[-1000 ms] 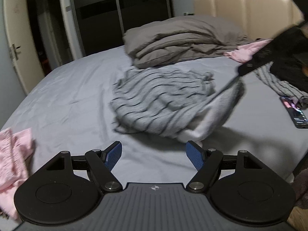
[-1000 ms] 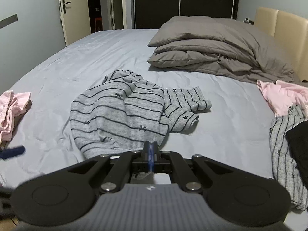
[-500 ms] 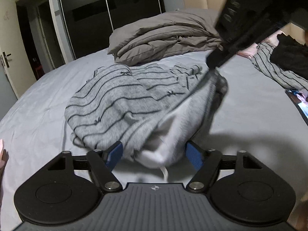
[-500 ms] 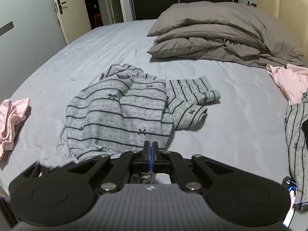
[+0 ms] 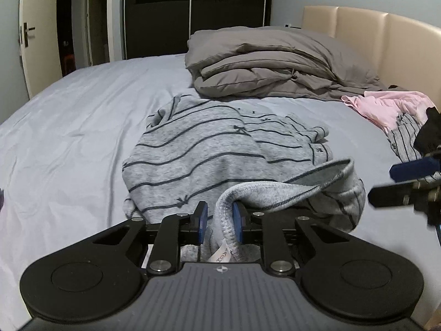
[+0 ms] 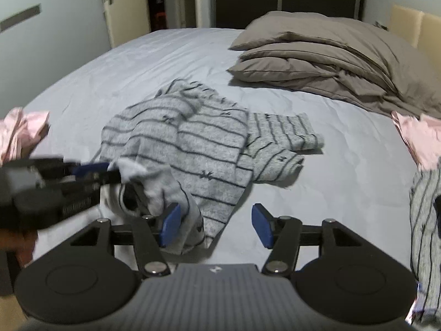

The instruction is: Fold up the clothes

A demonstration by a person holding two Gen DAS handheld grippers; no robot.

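A grey striped sweater (image 5: 198,160) lies crumpled on the blue-grey bed sheet (image 5: 69,127). My left gripper (image 5: 219,222) is shut on the sweater's near hem, by its white label, and lifts that edge a little. In the right wrist view the sweater (image 6: 198,149) lies ahead and the left gripper (image 6: 107,172) shows at left, holding the hem. My right gripper (image 6: 216,226) is open, its left pad beside the raised fabric, nothing between the pads. It also shows at the right edge of the left wrist view (image 5: 397,182).
Folded grey-brown bedding (image 5: 275,63) lies by the beige headboard (image 5: 386,41). Pink clothes (image 5: 386,107) and another striped garment (image 6: 424,220) lie at right. A pink garment (image 6: 22,132) lies at left. A door (image 6: 121,5) and dark wardrobe stand beyond.
My left gripper has closed on the sweater's hem. My right gripper has let go, opened and drawn back to the right.
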